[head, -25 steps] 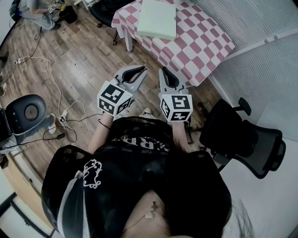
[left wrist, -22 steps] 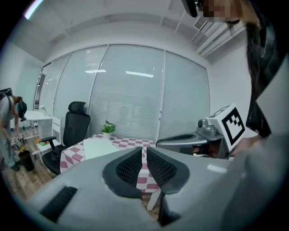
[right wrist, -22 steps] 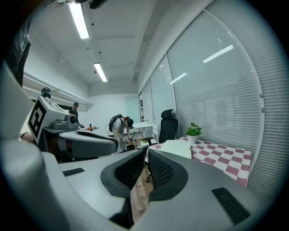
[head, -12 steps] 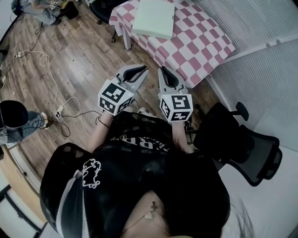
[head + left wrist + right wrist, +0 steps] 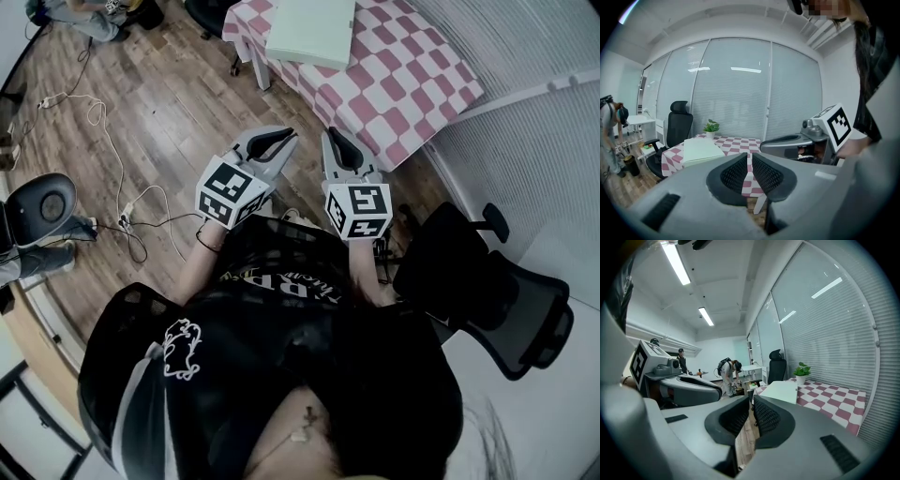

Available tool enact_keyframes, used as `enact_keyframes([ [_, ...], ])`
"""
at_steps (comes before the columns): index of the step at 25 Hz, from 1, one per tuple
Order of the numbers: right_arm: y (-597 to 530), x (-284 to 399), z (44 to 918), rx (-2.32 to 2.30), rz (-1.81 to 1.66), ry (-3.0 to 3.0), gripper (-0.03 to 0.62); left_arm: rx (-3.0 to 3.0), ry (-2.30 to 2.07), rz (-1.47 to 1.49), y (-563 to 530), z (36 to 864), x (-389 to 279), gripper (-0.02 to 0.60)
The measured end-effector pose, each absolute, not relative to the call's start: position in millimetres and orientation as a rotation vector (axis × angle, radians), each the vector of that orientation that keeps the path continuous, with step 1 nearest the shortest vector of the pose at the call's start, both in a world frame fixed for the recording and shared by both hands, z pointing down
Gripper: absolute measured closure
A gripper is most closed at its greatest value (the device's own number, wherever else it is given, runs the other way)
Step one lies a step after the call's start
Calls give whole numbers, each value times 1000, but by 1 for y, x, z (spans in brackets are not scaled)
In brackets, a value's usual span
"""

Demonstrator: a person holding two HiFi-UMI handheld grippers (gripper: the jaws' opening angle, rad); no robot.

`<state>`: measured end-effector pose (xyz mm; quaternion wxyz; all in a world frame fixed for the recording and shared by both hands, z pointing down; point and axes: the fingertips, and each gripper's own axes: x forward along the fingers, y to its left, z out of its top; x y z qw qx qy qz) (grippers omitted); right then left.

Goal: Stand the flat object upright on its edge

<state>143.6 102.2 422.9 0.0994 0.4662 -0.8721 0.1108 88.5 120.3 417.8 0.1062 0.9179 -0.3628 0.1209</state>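
Both tongs are closed and empty. The left tongs [image 5: 750, 158] have their ribbed pads drawn together, with only a sliver of light between them and nothing in it, and the right tongs [image 5: 751, 404] look the same. We hold the pair side by side in front of our chest. They point toward the counter [image 5: 412, 89] with its red-and-white checked cloth but are well apart from it, with bare wooden floor [image 5: 159, 112] in between.

The flat object [image 5: 312, 33], a pale slab, lies on its broad face on the far part of that counter. A small potted plant [image 5: 711, 125] stands behind it by the blinds, and a black office chair [image 5: 487, 286] sits off to our right.

As we judge it, nothing of the task is done yet, since the slab lies flat and untouched. The approach, taking hold of an edge, the tilt upright and the release are all ahead of us.
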Motion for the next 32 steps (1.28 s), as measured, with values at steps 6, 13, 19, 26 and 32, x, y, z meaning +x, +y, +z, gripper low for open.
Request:
enact_keyframes([
  [6, 95, 141, 429, 1382, 353, -2576, 560, 2701, -1046, 399, 114, 426, 89, 546],
  [13, 71, 130, 434, 1391, 358, -2541, 560, 2710, -1010, 387, 88, 431, 81, 546],
  [19, 33, 94, 443, 1357, 373, -2514, 560, 2694, -1006, 387, 46, 437, 49, 546],
  [26, -24, 53, 440, 1342, 376, -2489, 560, 2689, -1022, 343, -19, 427, 4, 546],
  [32, -69, 31, 441, 1384, 384, -2447, 560, 2678, -1021, 323, -69, 427, -34, 546],
])
